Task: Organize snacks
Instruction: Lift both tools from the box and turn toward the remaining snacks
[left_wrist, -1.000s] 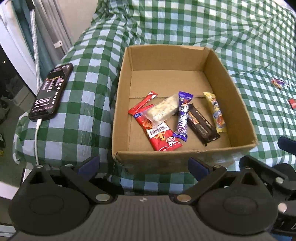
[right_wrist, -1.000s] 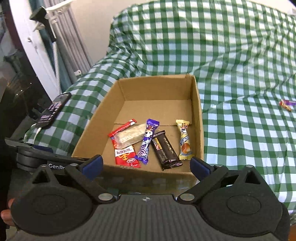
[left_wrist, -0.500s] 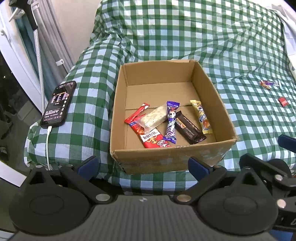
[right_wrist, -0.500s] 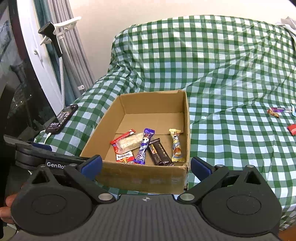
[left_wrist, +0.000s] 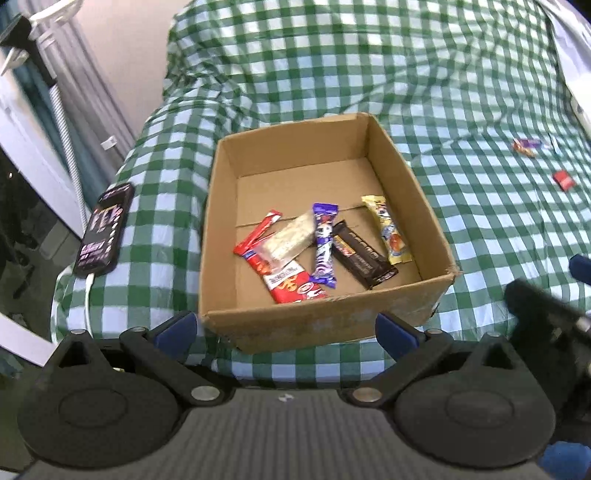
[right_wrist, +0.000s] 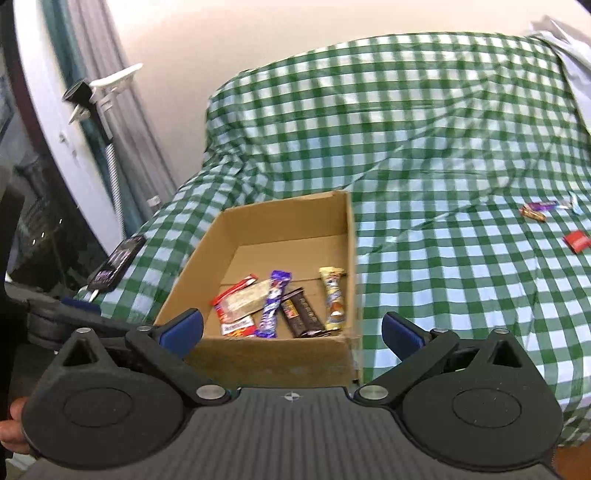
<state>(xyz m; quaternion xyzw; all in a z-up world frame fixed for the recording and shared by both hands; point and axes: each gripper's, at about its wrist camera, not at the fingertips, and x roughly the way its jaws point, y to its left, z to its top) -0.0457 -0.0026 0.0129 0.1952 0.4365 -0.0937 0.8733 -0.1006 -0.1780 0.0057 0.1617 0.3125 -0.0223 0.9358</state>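
An open cardboard box (left_wrist: 317, 325) (right_wrist: 280, 362) sits on a bed with a green checked cover. Inside lie several snack bars: a red pack (left_wrist: 288, 282), a clear-wrapped bar (left_wrist: 286, 245), a purple bar (left_wrist: 324, 245) (right_wrist: 275, 302), a dark brown bar (left_wrist: 364, 254) and a yellow bar (left_wrist: 388, 229) (right_wrist: 332, 299). Loose snacks lie on the cover at the far right: a small purple and orange pair (left_wrist: 526, 146) (right_wrist: 537, 210) and a red one (left_wrist: 564, 180) (right_wrist: 576, 240). My left gripper (left_wrist: 286, 328) and right gripper (right_wrist: 291, 328) are both open and empty, held back from the box's near wall.
A black phone (left_wrist: 105, 229) (right_wrist: 116, 264) on a white cable lies on the cover left of the box. A curtain and a white door frame (right_wrist: 48, 122) stand at the left. The right gripper's body (left_wrist: 546, 332) shows at the lower right of the left wrist view.
Both grippers have pulled back and up from the box, so it looks smaller and more of the bed shows. The snacks in the box have not moved.
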